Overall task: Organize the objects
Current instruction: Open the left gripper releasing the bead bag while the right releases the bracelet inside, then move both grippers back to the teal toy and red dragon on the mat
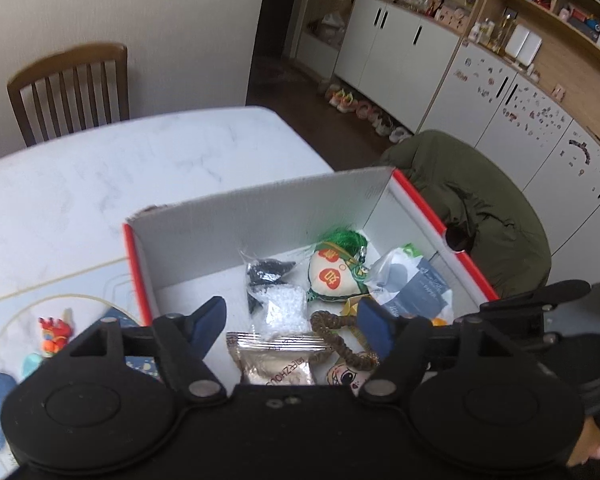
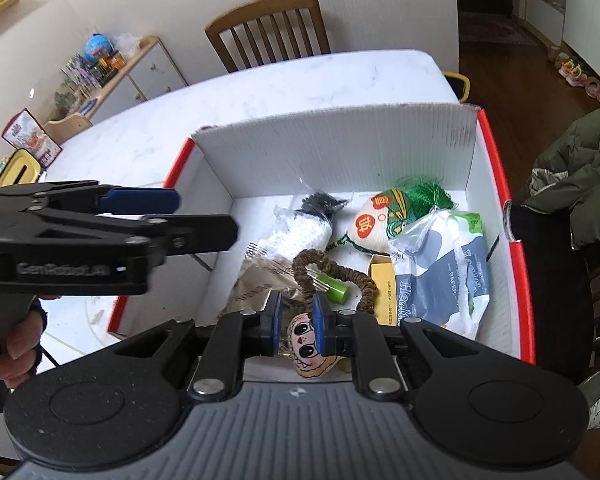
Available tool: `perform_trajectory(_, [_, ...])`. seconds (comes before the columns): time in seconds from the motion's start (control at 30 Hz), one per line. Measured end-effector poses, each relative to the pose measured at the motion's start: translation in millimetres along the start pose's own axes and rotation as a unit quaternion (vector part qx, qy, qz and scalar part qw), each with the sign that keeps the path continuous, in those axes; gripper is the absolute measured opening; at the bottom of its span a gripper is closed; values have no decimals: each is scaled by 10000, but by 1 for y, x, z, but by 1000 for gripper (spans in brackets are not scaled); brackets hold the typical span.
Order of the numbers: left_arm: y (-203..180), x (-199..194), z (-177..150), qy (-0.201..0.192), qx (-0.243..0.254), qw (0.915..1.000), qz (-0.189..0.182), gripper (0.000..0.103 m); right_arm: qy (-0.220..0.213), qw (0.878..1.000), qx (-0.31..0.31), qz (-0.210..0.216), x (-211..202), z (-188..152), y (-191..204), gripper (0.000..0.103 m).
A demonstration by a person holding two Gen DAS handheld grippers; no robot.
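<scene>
Far left, outside the box: a small red toy point(image 1: 54, 334) lying on a pale mat on the marble table point(image 1: 100, 168), by the look of it not yet put away. Next, the left gripper point(image 1: 292, 324), fingers spread wide and empty, hovering over the near left part of a white cardboard box point(image 1: 260, 216) with red rims. Inside the box, left to right: a clear bag of black and white beads point(image 1: 274, 292), a silvery snack packet point(image 1: 274, 364) nearer the camera, a brown scrunchie point(image 1: 340, 336) touching it, a cartoon-face doll point(image 1: 346, 376), an embroidered sachet point(image 1: 332, 276) with a green tassel, then a tissue pack point(image 1: 412, 284) by the right wall. Over the box's near edge, the right gripper point(image 2: 298, 320), pads drawn close with only a narrow gap. Doll's face visible through that gap, but impossible to tell whether pinched or merely lying behind. Likely risks from here: snagging the scrunchie loop while reaching for the doll, dragging the light packet along with it, or knocking the two grippers together, both crowded above one box.
</scene>
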State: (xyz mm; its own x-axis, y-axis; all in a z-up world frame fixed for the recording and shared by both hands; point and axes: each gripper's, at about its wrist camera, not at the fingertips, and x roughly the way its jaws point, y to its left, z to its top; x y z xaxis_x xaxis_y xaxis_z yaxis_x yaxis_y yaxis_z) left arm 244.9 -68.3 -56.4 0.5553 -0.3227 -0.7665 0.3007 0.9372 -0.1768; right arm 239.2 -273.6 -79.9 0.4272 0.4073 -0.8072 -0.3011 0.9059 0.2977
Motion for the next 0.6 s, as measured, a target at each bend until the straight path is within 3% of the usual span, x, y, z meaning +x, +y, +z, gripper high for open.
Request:
perform_trajectory(0.1, [3,-18,-3,-147,-14,9999,5,75,-100,9999,-20,34,-10,-1,5,16])
perform_trajectory(0.2, [8,-34,-7,-288,-15,9996,22,77,-230,9997,-68,9,-19,-3,13,33])
perform_trajectory(0.27, [12,-43,-10,-370,-29,9993,56,80,-349,9994,-68,-12,-24,-4,18,50])
perform_trajectory(0.6, [48,-82,-29,-579,-52,9982,142,86,-587,9983,-19,-7,-35,-3,55,62])
